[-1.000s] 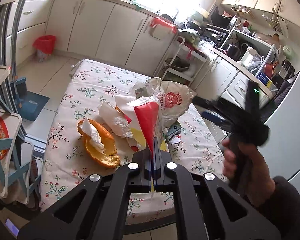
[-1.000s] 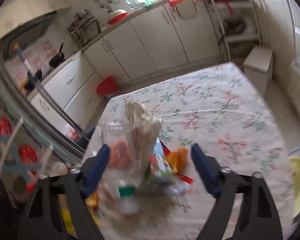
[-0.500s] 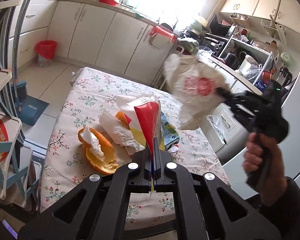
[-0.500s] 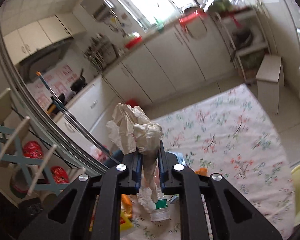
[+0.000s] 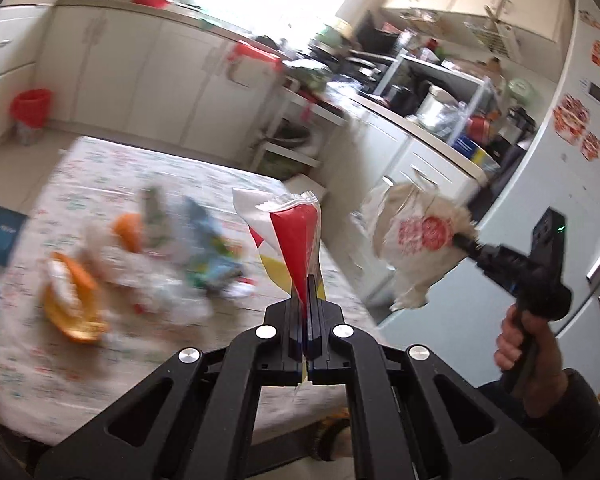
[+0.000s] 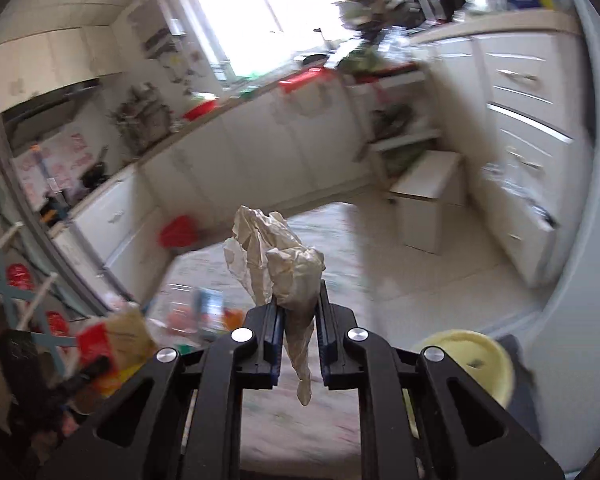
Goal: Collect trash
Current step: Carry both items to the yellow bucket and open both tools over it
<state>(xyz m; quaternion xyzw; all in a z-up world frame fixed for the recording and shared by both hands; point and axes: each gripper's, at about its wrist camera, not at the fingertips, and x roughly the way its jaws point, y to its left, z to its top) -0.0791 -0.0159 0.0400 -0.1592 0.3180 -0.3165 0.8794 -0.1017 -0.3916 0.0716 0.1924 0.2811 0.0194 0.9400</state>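
My left gripper (image 5: 308, 284) is shut on a red, white and yellow snack wrapper (image 5: 288, 232), held up over the flowered table (image 5: 100, 168). My right gripper (image 5: 466, 242), in a person's hand, is shut on a crumpled pale paper bag with a red print (image 5: 416, 240) and holds it in the air past the table's right edge. In the right wrist view the bag (image 6: 276, 256) stands up between the pads of the right gripper (image 6: 298, 300), its tail hanging below. An orange peel (image 5: 72, 304) and blurred wrappers and tissues (image 5: 204, 256) lie on the table.
A red bin (image 5: 31, 108) stands by the far cabinets. A white box stool (image 6: 428, 196) sits on the floor beyond the table. A pale yellow round thing (image 6: 476, 360) is low on the right. The fridge (image 5: 560, 184) rises close on the right.
My right gripper closed on the paper bag, lifted it off the table and carried it up and to the right. My left gripper swung right with the wrapper still in it.
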